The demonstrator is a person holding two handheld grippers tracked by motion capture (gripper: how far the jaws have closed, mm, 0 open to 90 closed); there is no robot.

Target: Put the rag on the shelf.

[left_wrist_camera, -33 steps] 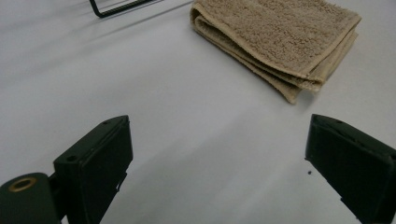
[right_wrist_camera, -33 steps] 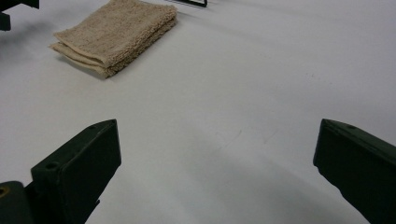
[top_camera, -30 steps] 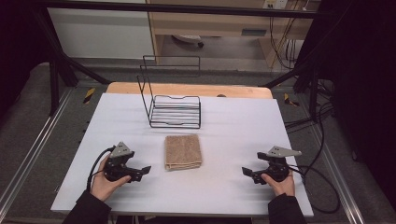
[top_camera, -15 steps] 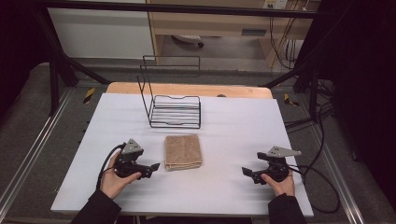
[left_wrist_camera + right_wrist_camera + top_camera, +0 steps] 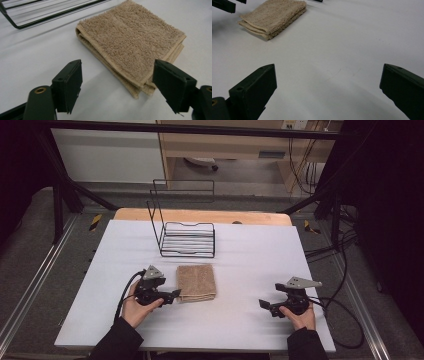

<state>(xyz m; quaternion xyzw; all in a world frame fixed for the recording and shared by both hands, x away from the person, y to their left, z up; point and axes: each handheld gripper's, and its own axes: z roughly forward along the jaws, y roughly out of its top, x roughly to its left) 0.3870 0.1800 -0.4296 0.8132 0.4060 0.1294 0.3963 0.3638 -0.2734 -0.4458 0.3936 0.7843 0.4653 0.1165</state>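
Between the left jaws: the near corner of the folded towel (image 5: pixel 130 42) sits in the gap; the right-hand jaw stands just beside its layered edge, the other apart from it; the jaws are still fairly wide and have just been closing, with no press on the cloth visible
Left gripper (image 5: pixel 172 295): low on the table (image 5: pixel 250 250), at 9 o'clock of the towel (image 5: pixel 196 282), pointing toward 3 o'clock; the hand (image 5: pixel 135 305) grips it from behind
Right gripper (image 5: pixel 263 304): well apart, at about 4 o'clock of the towel; jaws wide with bare tabletop between them; resting idle in its hand (image 5: pixel 299 316)
Towel: lies flat and folded near the table's middle, in front of the wire rack (image 5: pixel 187 239), which stands at its 12 o'clock, apart from it
Step in hand: by my reading, the left-side approach to pinch the towel's left edge; no grasp yet
Next move calls for: sliding the lower jaw under all the folded layers, then closing fully, so the whole stack lifts and does not peel open
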